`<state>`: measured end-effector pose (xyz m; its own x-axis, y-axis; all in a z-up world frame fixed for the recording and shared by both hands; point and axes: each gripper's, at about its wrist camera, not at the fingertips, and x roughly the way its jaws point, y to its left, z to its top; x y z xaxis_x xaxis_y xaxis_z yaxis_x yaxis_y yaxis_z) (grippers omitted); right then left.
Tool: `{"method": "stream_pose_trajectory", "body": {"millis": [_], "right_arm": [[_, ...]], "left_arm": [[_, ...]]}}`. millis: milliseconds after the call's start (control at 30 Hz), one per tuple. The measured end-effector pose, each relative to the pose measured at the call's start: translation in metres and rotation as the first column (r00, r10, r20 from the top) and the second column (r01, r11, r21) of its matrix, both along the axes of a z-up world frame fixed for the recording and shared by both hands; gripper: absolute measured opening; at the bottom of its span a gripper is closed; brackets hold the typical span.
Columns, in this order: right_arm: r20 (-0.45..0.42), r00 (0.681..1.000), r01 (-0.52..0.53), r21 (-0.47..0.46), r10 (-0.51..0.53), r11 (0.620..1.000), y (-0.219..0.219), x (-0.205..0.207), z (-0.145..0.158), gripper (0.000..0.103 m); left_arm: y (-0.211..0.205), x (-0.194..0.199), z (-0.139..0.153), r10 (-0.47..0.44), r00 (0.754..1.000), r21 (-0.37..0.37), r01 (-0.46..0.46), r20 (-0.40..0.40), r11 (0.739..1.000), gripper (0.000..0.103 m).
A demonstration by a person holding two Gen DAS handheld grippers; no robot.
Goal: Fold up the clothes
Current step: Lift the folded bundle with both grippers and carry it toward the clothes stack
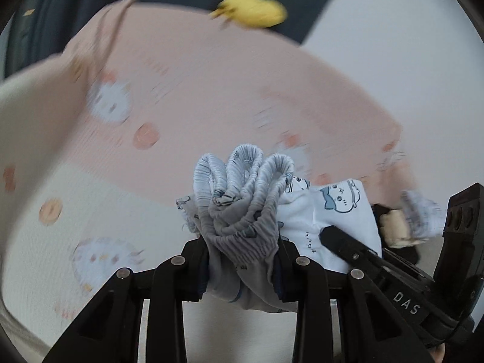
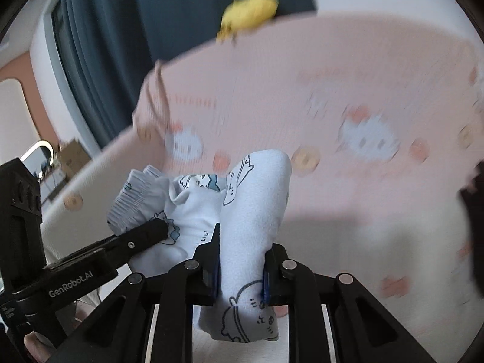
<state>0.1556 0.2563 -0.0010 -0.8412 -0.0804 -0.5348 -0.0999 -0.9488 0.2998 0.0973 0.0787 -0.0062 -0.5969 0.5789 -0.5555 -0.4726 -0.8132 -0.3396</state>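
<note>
Left gripper (image 1: pixel 242 260) clenched on the bunched elastic waistband of the pale blue printed garment (image 1: pixel 242 199). Right gripper (image 2: pixel 242 260) clamped on a fold of the same garment, right beside the left one. Garment held up off the pink patterned sheet (image 1: pixel 196 90); yellow toy (image 1: pixel 251 9) at the sheet's far edge

I count two grippers, my left gripper (image 1: pixel 242 260) and my right gripper (image 2: pixel 242 260), each with two black fingers. Between them there is one white garment (image 2: pixel 251 211) with cartoon prints. Behind it I see one pink patterned cloth (image 1: pixel 211 90) and one yellow object (image 1: pixel 254 9).
</note>
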Motion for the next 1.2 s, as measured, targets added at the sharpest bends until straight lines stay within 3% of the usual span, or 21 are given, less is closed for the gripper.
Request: {"method": "stream_pose_trajectory", "body": {"millis": [133, 300, 533, 867, 1200], "right_arm": [[-0.101, 0.993, 0.075, 0.066, -0.068, 0.995, 0.034, 0.048, 0.054, 0.018], [-0.198, 0.969, 0.175, 0.128, -0.148, 0.976, 0.069, 0.100, 0.111, 0.018], [-0.282, 0.931, 0.290, 0.183, -0.232, 0.939, 0.097, 0.149, 0.169, 0.018], [-0.281, 0.906, 0.391, 0.267, -0.317, 0.881, 0.151, 0.173, 0.203, 0.018], [-0.215, 0.905, 0.414, 0.249, -0.367, 0.876, 0.239, 0.166, 0.191, 0.018]], "left_arm": [[0.045, 0.032, 0.058, -0.091, 0.990, 0.028, 0.094, -0.108, 0.995, 0.029], [0.094, 0.069, 0.114, -0.192, 0.956, 0.033, 0.204, -0.223, 0.978, 0.029], [0.140, 0.105, 0.165, -0.297, 0.898, 0.028, 0.323, -0.324, 0.946, 0.029], [0.208, 0.098, 0.186, -0.399, 0.878, 0.101, 0.436, -0.263, 0.894, 0.029], [0.289, 0.088, 0.175, -0.485, 0.862, 0.164, 0.505, -0.148, 0.847, 0.029]]}}
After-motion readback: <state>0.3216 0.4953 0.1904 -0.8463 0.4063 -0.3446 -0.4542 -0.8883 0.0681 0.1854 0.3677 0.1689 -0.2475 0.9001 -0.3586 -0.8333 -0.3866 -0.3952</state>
